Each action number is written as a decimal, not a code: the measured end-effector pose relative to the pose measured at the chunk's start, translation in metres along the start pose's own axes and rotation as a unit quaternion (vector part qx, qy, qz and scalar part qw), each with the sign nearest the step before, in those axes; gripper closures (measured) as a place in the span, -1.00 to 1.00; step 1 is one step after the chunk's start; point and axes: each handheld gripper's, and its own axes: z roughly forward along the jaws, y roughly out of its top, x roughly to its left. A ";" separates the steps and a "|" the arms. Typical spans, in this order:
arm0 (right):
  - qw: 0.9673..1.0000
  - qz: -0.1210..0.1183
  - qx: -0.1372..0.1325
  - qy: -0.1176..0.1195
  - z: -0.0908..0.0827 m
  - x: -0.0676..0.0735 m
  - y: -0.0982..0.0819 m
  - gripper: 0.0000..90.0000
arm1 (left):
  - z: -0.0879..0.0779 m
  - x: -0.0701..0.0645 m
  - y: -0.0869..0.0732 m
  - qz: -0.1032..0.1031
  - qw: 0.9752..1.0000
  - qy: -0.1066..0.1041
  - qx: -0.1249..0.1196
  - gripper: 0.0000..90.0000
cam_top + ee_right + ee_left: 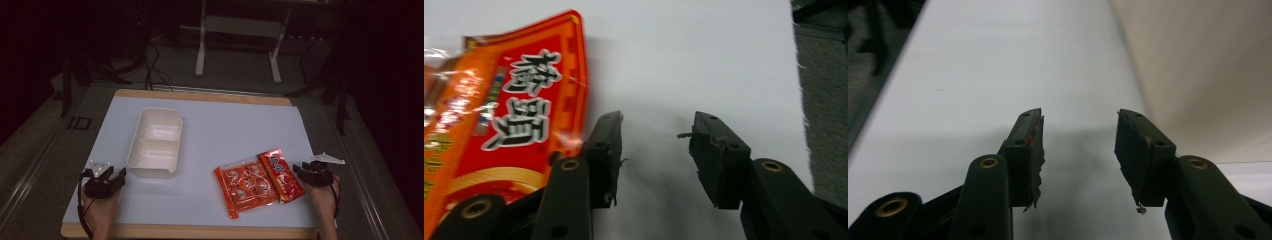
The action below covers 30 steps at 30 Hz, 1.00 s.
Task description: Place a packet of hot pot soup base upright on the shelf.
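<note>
High view showed my left gripper [113,176] resting at the near left of the white table [220,125], jaws spread and gripping nothing, its grey plate on top. Just beyond and to its right sat a white two-compartment tray [154,142], both sections bare, lying near the table's left half. Left gripper view had my left gripper [1079,145] with its jaws wide apart over bare white surface, the tray's pale wall [1208,75] rising close at the right. Toward the near right of the table lay a clear-fronted orange pack [246,186] of wrapped snacks, and touching its right edge a narrower red packet [281,175], both flat and tilted the same way. My right gripper [306,170] sat just beside the red packet's right edge, released, holding nothing. Right gripper view had my right gripper [655,145] with jaws parted over bare table, the red packet [519,120] with its white characters lying against the left jaw's outer side, not between the two.
</note>
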 end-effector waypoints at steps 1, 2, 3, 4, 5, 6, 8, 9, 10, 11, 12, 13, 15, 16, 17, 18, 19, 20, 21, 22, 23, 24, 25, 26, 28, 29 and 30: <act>1.000 -0.001 -0.002 0.004 -0.001 0.001 0.000 0.21 | 0.000 -0.001 0.000 -0.003 1.000 -0.004 0.002 0.19; 1.000 -0.003 -0.001 0.006 -0.002 0.003 0.001 0.21 | 0.000 -0.002 0.000 -0.003 1.000 -0.005 0.005 0.19; 1.000 -0.004 -0.002 0.007 -0.002 0.003 0.001 0.21 | 0.000 -0.003 0.000 0.000 1.000 -0.003 0.009 0.20; 1.000 -0.006 -0.003 0.008 -0.003 0.004 0.002 0.20 | 0.000 -0.003 -0.001 0.002 1.000 -0.002 0.009 0.20; 1.000 -0.005 -0.004 0.009 -0.004 0.004 0.002 0.20 | 0.000 -0.003 -0.001 0.002 1.000 -0.002 0.009 0.20; 1.000 -0.003 -0.007 0.013 -0.005 0.005 0.003 0.20 | 0.000 -0.002 -0.001 0.002 1.000 -0.003 0.009 0.20; 1.000 -0.004 -0.007 0.016 -0.006 0.005 0.003 0.20 | -0.001 -0.001 -0.002 0.000 1.000 -0.005 0.009 0.19; 1.000 -0.005 -0.005 0.019 -0.006 0.006 0.004 0.20 | 0.000 -0.001 -0.002 -0.001 1.000 -0.005 0.009 0.18; 1.000 -0.006 -0.004 0.023 -0.005 0.006 0.004 0.23 | 0.001 0.000 -0.003 -0.003 1.000 -0.004 0.010 0.17; 0.999 -0.006 0.000 0.033 -0.005 0.006 0.005 0.25 | 0.002 0.001 -0.002 -0.003 1.000 -0.006 0.011 0.17; 0.999 -0.005 0.000 0.045 -0.005 0.006 0.006 0.28 | 0.003 0.001 -0.002 -0.006 1.000 -0.006 0.011 0.17; 0.999 -0.007 0.002 0.050 -0.005 0.007 0.008 0.29 | 0.003 0.001 -0.002 -0.006 1.000 -0.006 0.012 0.17; 0.998 -0.019 0.010 0.061 -0.006 0.009 0.012 0.32 | 0.004 0.001 -0.003 -0.005 1.000 -0.009 0.013 0.16; 0.997 -0.028 0.013 0.065 -0.006 0.010 0.013 0.31 | 0.004 0.000 -0.003 -0.003 1.000 -0.008 0.013 0.15; 0.997 -0.036 0.018 0.064 -0.005 0.011 0.014 0.30 | 0.004 -0.001 -0.003 -0.001 1.000 -0.008 0.015 0.14; 0.997 -0.043 0.025 0.063 -0.005 0.011 0.016 0.27 | 0.004 -0.001 -0.003 -0.001 1.000 -0.009 0.016 0.14; 0.996 -0.047 0.029 0.064 -0.005 0.012 0.016 0.24 | 0.004 -0.001 -0.003 -0.001 1.000 -0.008 0.015 0.14; 0.996 -0.049 0.032 0.067 -0.005 0.012 0.017 0.22 | 0.004 -0.002 -0.003 0.000 1.000 -0.008 0.016 0.14; 0.996 -0.050 0.034 0.070 -0.004 0.012 0.017 0.19 | 0.004 -0.002 -0.003 0.000 1.000 -0.007 0.015 0.14; 0.995 -0.052 0.037 0.073 -0.005 0.012 0.017 0.16 | 0.005 -0.002 -0.003 0.001 1.000 -0.007 0.016 0.14; 0.995 -0.053 0.040 0.077 -0.005 0.012 0.017 0.12 | 0.005 -0.002 -0.003 0.002 1.000 -0.007 0.018 0.13; 0.995 -0.053 0.040 0.077 -0.005 0.012 0.017 0.12 | 0.005 -0.002 -0.003 0.002 1.000 -0.007 0.018 0.13; 0.994 -0.054 0.044 0.083 -0.005 0.012 0.016 0.08 | 0.005 -0.002 -0.003 0.001 1.000 -0.007 0.020 0.13; 0.993 -0.052 0.047 0.094 -0.005 0.012 0.016 0.03 | 0.005 -0.002 -0.003 0.000 1.000 -0.007 0.020 0.13; 0.992 -0.044 0.051 0.104 -0.005 0.011 0.015 0.02 | 0.005 -0.002 -0.003 0.000 1.000 -0.005 0.021 0.13; 0.992 -0.042 0.050 0.110 -0.005 0.010 0.015 0.01 | 0.006 -0.002 -0.003 0.001 1.000 -0.005 0.021 0.13; 0.991 -0.037 0.052 0.117 -0.005 0.010 0.014 0.01 | 0.006 -0.002 -0.003 0.002 1.000 -0.005 0.021 0.12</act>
